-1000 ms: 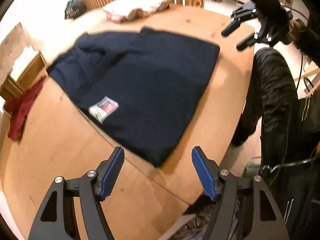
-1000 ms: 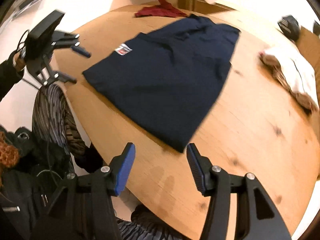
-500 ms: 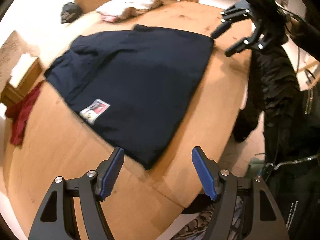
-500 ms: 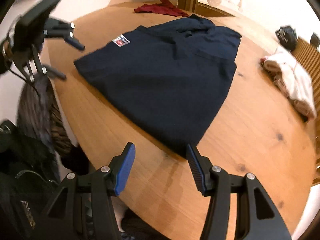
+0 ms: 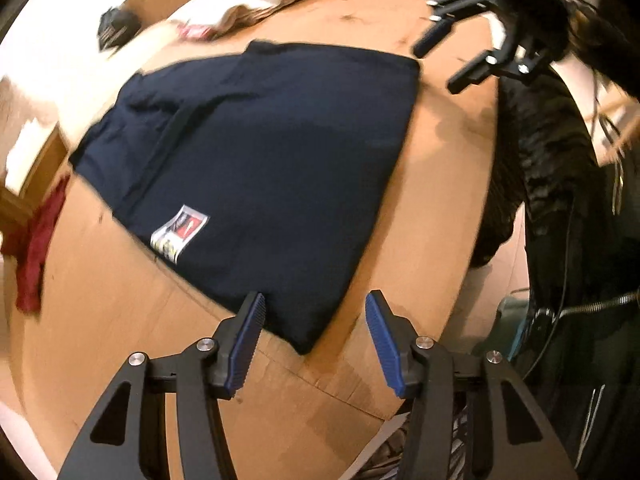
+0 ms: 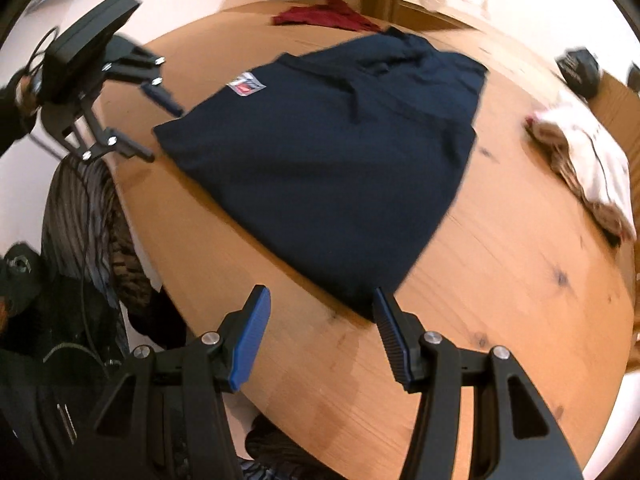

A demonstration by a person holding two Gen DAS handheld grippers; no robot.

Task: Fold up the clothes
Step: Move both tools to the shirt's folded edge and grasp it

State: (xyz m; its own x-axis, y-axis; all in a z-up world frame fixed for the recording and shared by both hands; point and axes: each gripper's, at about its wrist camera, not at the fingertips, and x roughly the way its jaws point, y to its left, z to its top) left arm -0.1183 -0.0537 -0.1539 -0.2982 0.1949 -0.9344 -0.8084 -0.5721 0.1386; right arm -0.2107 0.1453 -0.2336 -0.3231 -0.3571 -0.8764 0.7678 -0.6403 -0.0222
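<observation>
Left wrist view: dark navy folded garment (image 5: 260, 160) flat on round wooden surface (image 5: 120, 320), partly folded; left gripper (image 5: 312, 336) jaws closing, near corner between them, not yet pinched; right gripper (image 6: 320, 332) jaws released above opposite corner; further folds remain.

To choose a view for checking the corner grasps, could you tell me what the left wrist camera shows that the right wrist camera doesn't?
Left wrist only: the left hand-held gripper closing around the navy garment's near corner, pads not yet pressing.

Right wrist only: the right hand-held gripper, open, at the other near corner.

Both: the garment, its label patch, the red cloth, the wooden table.
</observation>
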